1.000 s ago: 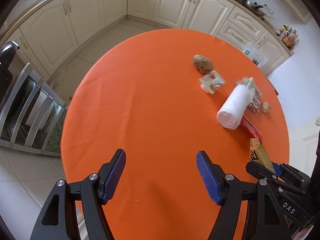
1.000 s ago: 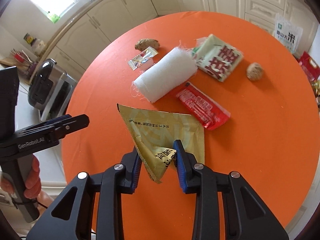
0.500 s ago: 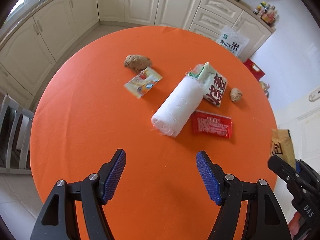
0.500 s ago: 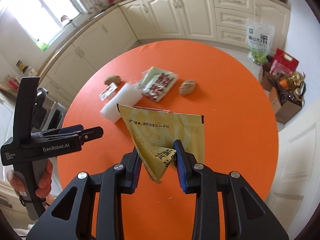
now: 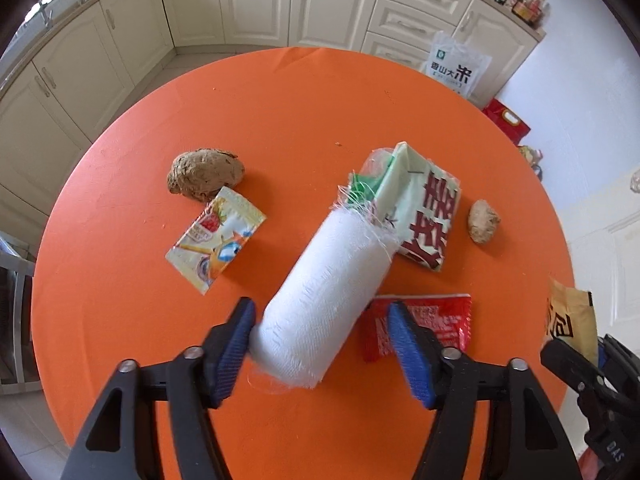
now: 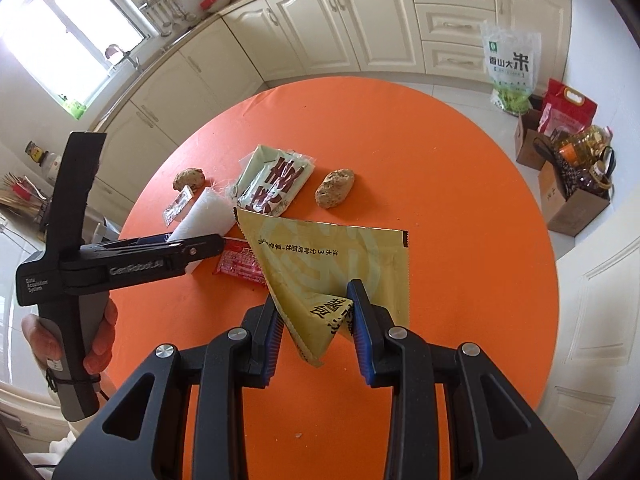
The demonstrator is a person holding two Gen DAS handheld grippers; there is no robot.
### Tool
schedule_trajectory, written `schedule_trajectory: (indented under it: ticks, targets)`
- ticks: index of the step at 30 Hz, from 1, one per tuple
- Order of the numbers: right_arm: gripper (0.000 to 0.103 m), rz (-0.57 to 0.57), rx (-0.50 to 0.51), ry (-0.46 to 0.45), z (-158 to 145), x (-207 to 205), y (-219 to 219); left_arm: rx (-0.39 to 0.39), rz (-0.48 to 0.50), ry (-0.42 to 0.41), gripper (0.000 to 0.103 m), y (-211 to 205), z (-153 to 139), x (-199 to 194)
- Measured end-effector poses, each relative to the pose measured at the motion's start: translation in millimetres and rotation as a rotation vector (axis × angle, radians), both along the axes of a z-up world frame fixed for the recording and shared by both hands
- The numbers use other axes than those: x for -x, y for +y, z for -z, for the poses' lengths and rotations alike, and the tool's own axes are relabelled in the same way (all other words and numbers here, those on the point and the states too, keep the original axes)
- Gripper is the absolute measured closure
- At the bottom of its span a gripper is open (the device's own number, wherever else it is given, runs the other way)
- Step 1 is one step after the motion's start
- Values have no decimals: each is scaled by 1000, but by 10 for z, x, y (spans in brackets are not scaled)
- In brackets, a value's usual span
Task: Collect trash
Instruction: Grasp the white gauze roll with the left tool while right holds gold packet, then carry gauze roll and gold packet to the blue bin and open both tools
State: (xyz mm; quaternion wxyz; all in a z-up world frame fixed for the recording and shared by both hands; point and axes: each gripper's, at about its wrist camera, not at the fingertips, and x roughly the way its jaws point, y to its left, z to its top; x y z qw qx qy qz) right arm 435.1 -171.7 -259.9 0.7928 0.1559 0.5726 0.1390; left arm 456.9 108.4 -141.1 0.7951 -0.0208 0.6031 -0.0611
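Left wrist view first: the left gripper (image 5: 320, 344) is down over the orange round table (image 5: 280, 120), and its jaws have just been closing in around the near end of the white roll (image 5: 324, 300). The left pad looks like it's touching the roll, but the right pad still has a gap with the red wrapper (image 5: 432, 320) showing behind it, so it's not a real squeeze yet. The roll lies diagonally, its frayed far end resting against a pale green packet with big red characters (image 5: 424, 216). Left of the roll is a small colourful sachet (image 5: 216, 240), with a brown lump (image 5: 206, 174) just behind it. A second, smaller brown lump (image 5: 484, 222) sits to the right of the green packet. At the far right edge you can see part of a yellow packet (image 5: 568, 316) and the other tool under it.

Right wrist view: the right gripper (image 6: 316, 316) is pinching the folded corner of that yellow packet (image 6: 328, 256), pads pressed on it, and the packet hangs lifted above the table (image 6: 440, 160). Off to the left, a hand (image 6: 96, 336) holds the left gripper's handle, with its fingers over the white roll (image 6: 208, 216). The red wrapper (image 6: 238, 264) pokes out from under the yellow packet, and the green packet (image 6: 272, 180) and both brown lumps lie further back.
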Motion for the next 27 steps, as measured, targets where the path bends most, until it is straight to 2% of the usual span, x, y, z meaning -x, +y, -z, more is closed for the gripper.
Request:
schedule_trajectory:
  ticks: [2,6,11,19,22,24,27]
  targets:
    - [72,-10,-7,3,24,-6,25,-15,-14,-5,57,20,30,-37]
    - [72,-13,-4,7,41,4,28,75,-36,13,66,141,32,-43]
    - [72,9,-4,2,-26,45,-23,56,-46,-18,71,215,-64,37]
    - [72,13,8,-14,-184,183,12,40,-20,-77,72,138,-263,333]
    - [72,12,10,-23,-259,256,31,5,-7,-122,72,60,-383,521]
    - [72,16,10,-31,-322,319,31,-10,16,-159,72,-13,-491,661]
    - [72,26,11,-50,-434,430,1,8,65,-184,72,-165,-644,876]
